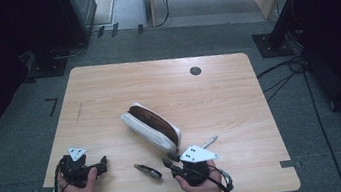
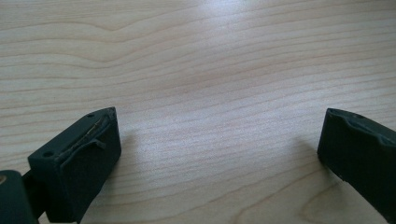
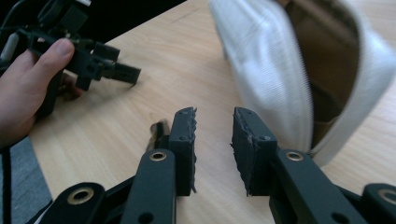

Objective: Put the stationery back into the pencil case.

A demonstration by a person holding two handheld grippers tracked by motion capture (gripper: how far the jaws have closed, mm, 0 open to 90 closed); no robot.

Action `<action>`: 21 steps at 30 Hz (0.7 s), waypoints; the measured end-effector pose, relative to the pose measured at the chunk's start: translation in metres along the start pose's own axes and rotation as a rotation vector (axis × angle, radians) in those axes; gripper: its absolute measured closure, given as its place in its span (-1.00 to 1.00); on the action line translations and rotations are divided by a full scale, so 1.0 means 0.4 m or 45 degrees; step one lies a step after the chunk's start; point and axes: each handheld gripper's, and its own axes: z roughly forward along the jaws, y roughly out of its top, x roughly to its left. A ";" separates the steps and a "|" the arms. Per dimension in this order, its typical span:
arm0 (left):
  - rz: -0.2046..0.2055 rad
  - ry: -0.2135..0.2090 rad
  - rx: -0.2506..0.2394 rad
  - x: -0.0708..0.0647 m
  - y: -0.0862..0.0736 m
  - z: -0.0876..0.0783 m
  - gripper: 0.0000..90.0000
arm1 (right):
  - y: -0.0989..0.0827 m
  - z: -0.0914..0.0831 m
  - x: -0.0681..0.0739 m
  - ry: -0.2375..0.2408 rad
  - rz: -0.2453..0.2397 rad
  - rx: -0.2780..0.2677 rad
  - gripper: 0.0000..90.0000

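A white pouch (image 1: 151,125) with a brown inside lies open on the middle of the wooden table (image 1: 107,89); in the right gripper view the pouch (image 3: 271,70) rises close at the upper right. A small dark pen-like object (image 1: 147,171) lies near the front edge, and part of it (image 3: 159,130) shows just behind one jaw. My right gripper (image 1: 168,158) (image 3: 212,121) sits low between that object and the pouch, open by a narrow gap with nothing in it. My left gripper (image 1: 102,164) (image 2: 219,135) rests at the front left, open wide over bare wood.
A thin silver item (image 1: 209,142) lies right of my right gripper. A dark round hole (image 1: 195,71) marks the table's far side. A hand holds the left gripper (image 3: 116,70) by the table's edge. Cables and dark stands (image 1: 272,41) stand on the floor around the table.
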 end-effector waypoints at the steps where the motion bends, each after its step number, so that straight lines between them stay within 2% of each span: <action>1: 0.000 0.000 0.000 0.000 0.000 0.000 -1.00 | -0.004 0.003 0.003 0.011 -0.001 0.007 0.53; 13: 0.000 0.000 0.000 0.000 0.000 0.000 -1.00 | -0.044 0.031 0.029 0.091 0.002 0.066 0.44; 21: 0.000 0.000 0.000 0.000 0.000 0.000 -1.00 | -0.066 0.048 0.038 0.110 -0.004 0.107 0.42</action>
